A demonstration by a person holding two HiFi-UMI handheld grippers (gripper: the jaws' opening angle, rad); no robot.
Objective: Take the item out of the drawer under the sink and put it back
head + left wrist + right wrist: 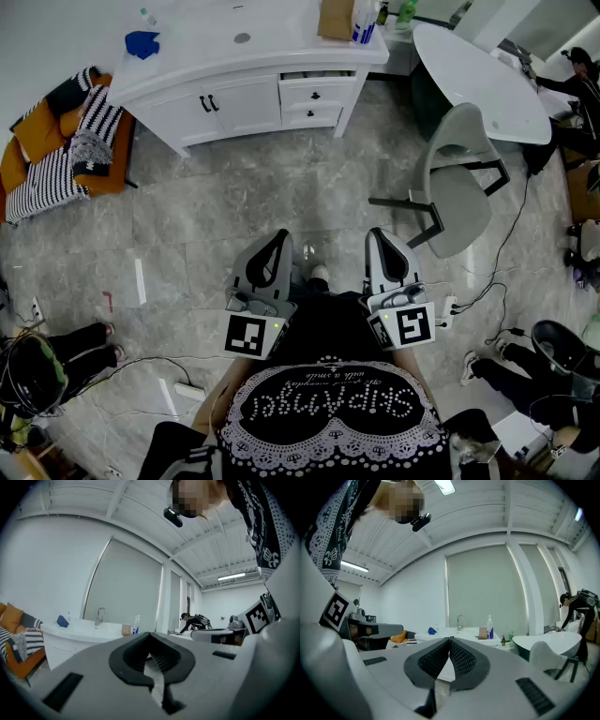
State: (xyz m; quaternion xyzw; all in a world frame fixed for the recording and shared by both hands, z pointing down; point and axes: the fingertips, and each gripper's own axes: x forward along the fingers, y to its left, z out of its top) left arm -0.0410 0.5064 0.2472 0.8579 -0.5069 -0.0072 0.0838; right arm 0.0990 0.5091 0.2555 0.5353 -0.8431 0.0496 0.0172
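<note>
The left gripper (277, 240) and right gripper (380, 238) are both pressed together and empty, held level and well apart from the vanity cabinet (225, 108). The item is unseen, presumably inside a drawer (333, 93) beside the sink (242, 38). Best to approach squarely, spread one gripper early, then pull the knob (316, 95) straight.

The floor (234, 216) is of grey marbled tiles. An orange sofa (116, 167) with striped cushions (52, 173) stands at the left side. A grey chair (459, 178) stands beside a round white table (487, 84). The ceiling (487, 517) is white, with beams across it, and a strip lamp (232, 577) is lit. A large pale window panel (483, 588) fills the far wall (47, 573), which is white.
</note>
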